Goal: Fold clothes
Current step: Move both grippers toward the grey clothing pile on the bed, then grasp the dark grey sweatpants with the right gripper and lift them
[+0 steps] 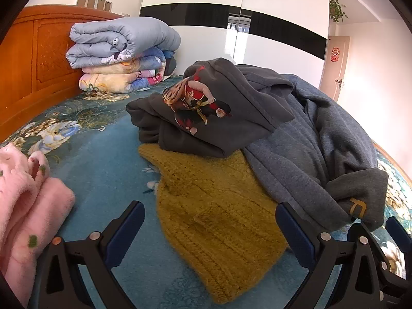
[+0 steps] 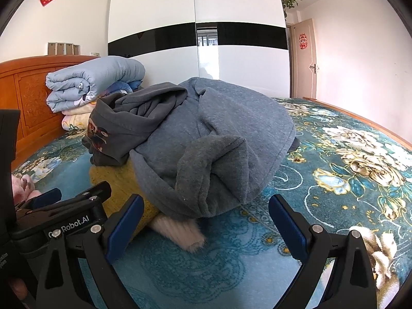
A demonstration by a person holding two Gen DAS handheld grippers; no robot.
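Note:
A heap of clothes lies on the bed. A mustard knitted sweater [image 1: 219, 213] lies at the bottom, also in the right wrist view [image 2: 116, 180]. A dark grey sweatshirt with a cartoon print [image 1: 200, 108] and a blue-grey hoodie [image 1: 309, 149] lie on top; the hoodie fills the middle of the right wrist view [image 2: 219, 141]. A white sleeve [image 2: 180, 229] sticks out from under it. My left gripper [image 1: 209, 221] is open above the mustard sweater, empty. My right gripper [image 2: 206, 216] is open in front of the hoodie and the sleeve, empty.
A pink fleece garment [image 1: 28, 206] lies at the left. Folded quilts [image 1: 121, 51] are stacked against the wooden headboard [image 1: 31, 59]. The bed has a teal flowered cover [image 2: 347, 154]. A white and black wardrobe [image 2: 206, 38] and a door [image 2: 306, 59] stand behind.

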